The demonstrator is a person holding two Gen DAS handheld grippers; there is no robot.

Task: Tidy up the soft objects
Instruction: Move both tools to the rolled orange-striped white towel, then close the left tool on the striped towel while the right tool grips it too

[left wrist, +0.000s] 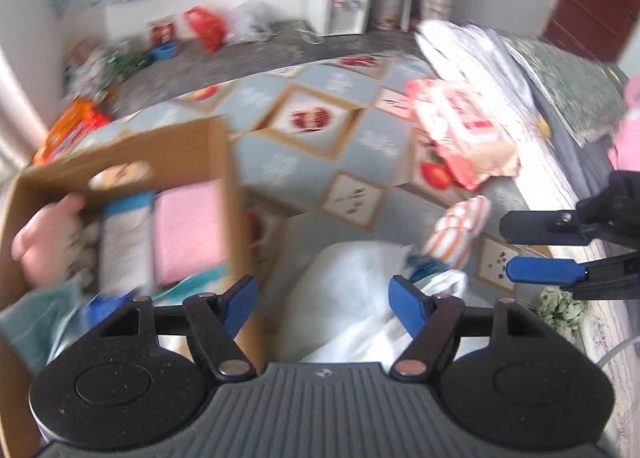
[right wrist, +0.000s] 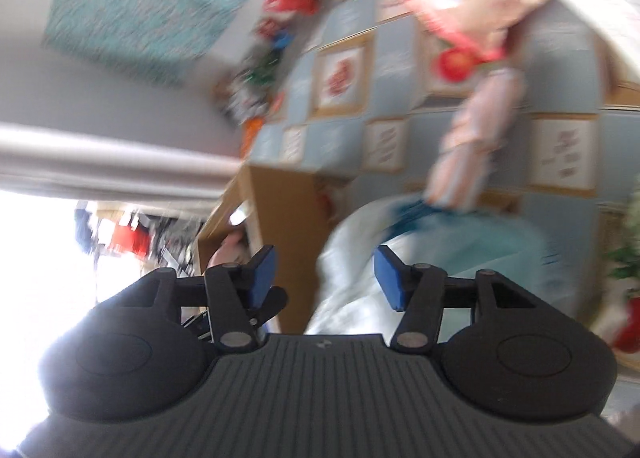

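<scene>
A cardboard box (left wrist: 224,194) stands at the left on the patterned tablecloth. It holds a folded pink cloth (left wrist: 186,234), a white-and-blue pack (left wrist: 126,246) and a pink plush toy (left wrist: 44,230). My left gripper (left wrist: 322,304) is open and empty, over a white plastic bag (left wrist: 352,282) beside the box. An orange-striped cloth (left wrist: 460,234) lies past the bag. My right gripper (left wrist: 532,248) is open at the right. In the blurred, tilted right wrist view my right gripper (right wrist: 324,278) is open over the bag (right wrist: 348,258), with the box (right wrist: 280,226) at the left and the striped cloth (right wrist: 476,138) beyond.
A pink tissue pack (left wrist: 460,126) and white folded cloth (left wrist: 472,50) lie at the back right of the table (left wrist: 316,162). An orange packet (left wrist: 68,130) lies behind the box. A green scrunchie (left wrist: 560,306) lies at the right. A water dispenser (left wrist: 340,2) stands on the floor beyond.
</scene>
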